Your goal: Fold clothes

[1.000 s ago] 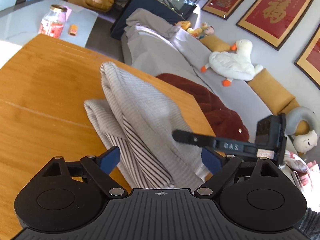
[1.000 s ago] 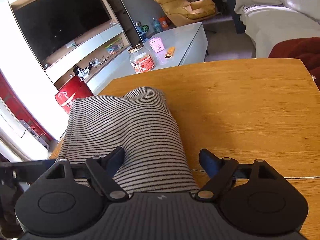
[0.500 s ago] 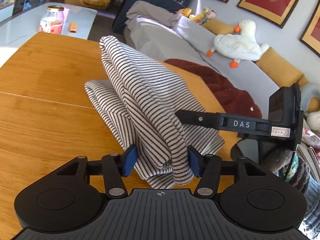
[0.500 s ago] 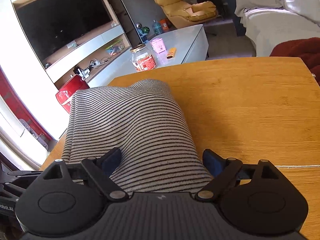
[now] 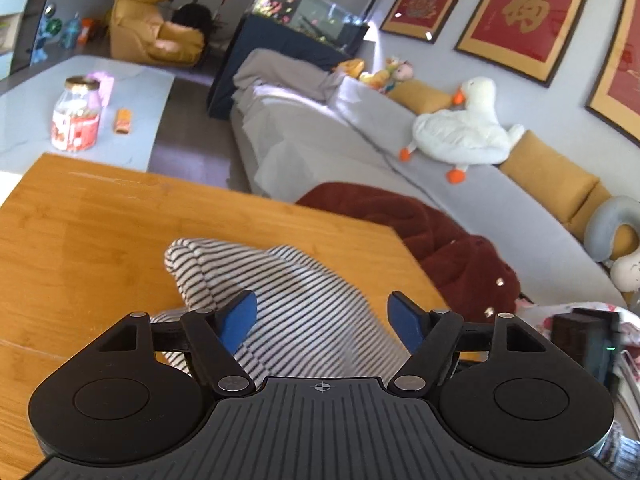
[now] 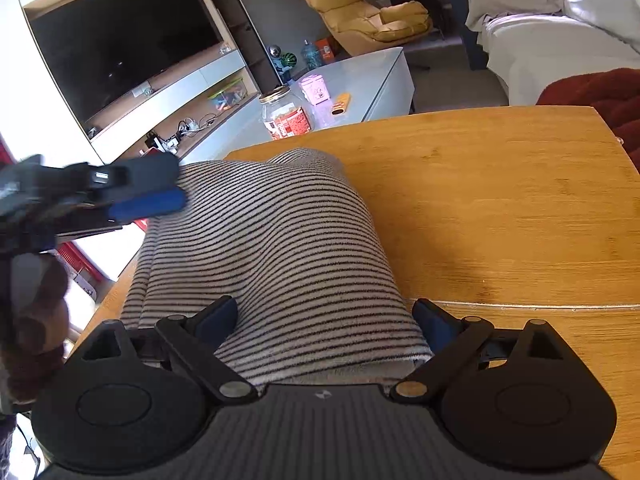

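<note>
The striped garment (image 6: 272, 248) lies folded on the wooden table (image 6: 500, 200), near edge hidden under both tools. Left gripper (image 5: 322, 316) jaws are opening, nothing pinched. Right gripper (image 6: 326, 320) jaws are opening wide, straddling the cloth; contact is hard to make out.

A glass jar (image 5: 76, 114) stands on the pale coffee table (image 5: 24, 120); a plush goose (image 5: 464, 132) lies on the grey sofa (image 5: 320, 148)
</note>
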Tool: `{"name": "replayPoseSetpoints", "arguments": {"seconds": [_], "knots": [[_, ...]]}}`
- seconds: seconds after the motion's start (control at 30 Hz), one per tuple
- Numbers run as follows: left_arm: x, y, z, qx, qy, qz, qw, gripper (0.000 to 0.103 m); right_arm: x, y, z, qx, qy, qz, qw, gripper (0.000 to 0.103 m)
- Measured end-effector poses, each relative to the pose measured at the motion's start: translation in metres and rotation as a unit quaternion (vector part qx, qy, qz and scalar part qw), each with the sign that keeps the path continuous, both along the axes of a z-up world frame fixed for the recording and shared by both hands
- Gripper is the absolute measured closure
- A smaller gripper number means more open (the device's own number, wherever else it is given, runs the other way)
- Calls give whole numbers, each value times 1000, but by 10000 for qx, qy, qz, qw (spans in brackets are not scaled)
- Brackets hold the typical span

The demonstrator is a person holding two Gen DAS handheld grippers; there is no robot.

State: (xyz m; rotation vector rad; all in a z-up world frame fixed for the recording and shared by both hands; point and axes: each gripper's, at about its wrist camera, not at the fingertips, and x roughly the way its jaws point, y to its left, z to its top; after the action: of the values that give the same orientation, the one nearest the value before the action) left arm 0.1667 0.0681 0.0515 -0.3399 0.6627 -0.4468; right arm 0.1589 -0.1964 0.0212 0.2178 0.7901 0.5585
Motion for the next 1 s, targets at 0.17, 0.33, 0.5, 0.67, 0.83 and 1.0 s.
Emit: {"name": "replayPoseSetpoints", "arguments": {"seconds": [0.17,0.33,0.5,0.67,0.83,1.0], "knots": [[5,7,-17,-63,95,3,9999,30,-11,-1,-2,99,182,173,9996,8],[5,10,-20,202,59,22,9998,29,-24,0,25,269,-230,275,9990,36],[8,14,-22,93,63,-67,9999,29,-30,3,23,75,-174,505,9985,36],[1,12,-16,145,-9,-14,9999,29,-35,8,8,-304,-157,432,9985,34],[-33,17,-2,86,-91,362,9993,8,-39,11,8,-491,-302,516,9970,33],[-48,10,-25,47,459,325,9984,8,-36,9,6,-389,-243,558,9974,32]]}}
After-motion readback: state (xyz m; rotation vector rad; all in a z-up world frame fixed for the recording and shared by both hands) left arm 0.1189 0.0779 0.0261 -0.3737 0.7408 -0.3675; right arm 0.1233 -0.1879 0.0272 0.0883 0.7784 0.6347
